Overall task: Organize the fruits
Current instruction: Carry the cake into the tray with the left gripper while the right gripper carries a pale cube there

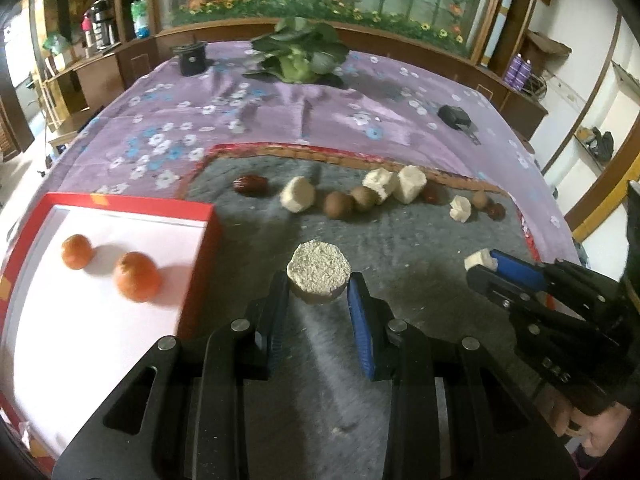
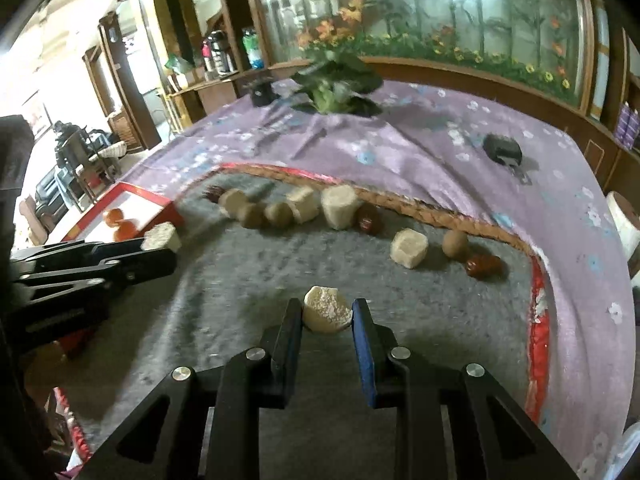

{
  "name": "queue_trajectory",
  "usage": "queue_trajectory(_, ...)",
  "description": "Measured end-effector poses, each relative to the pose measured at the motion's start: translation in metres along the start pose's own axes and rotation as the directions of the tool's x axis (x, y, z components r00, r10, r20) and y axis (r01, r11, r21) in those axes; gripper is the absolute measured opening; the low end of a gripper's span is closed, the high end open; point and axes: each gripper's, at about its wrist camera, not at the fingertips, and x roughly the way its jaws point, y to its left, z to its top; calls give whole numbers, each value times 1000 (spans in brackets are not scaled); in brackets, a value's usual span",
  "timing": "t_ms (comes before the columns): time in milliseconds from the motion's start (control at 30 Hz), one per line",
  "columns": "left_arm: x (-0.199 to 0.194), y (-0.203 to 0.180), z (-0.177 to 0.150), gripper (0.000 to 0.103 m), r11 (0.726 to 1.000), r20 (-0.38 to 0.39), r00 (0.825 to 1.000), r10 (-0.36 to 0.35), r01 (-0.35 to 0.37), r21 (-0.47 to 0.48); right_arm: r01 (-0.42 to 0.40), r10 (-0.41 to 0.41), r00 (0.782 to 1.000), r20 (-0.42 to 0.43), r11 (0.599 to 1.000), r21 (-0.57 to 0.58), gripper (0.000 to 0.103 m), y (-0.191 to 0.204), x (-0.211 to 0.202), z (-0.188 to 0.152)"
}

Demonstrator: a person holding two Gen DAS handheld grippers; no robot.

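Note:
My left gripper [image 1: 319, 285] is shut on a pale sugarcane chunk [image 1: 319, 273], held just above the grey mat [image 1: 400, 240] beside the red tray [image 1: 200, 264]. Two oranges [image 1: 137, 276] lie in the tray. My right gripper [image 2: 327, 314] is shut on another pale chunk [image 2: 326, 310] over the mat; it also shows in the left wrist view [image 1: 486, 264]. A row of pale chunks [image 1: 297, 194], brown kiwis [image 1: 338, 205] and red dates [image 1: 250, 185] lies along the mat's far edge. The left gripper shows in the right wrist view [image 2: 160, 246].
A leafy green vegetable [image 1: 300, 52] and a black cup [image 1: 193, 58] sit at the far side of the purple flowered cloth [image 1: 280, 112]. A black object [image 1: 454, 116] lies on the cloth at right. Wooden cabinets surround the table.

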Motion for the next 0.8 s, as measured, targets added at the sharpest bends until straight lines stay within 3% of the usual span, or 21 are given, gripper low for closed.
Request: queue_trajectory(800, -59, 121, -26, 29, 973, 47, 986, 163, -153, -171, -167, 170, 985, -1, 963, -214, 24, 149, 10, 33)
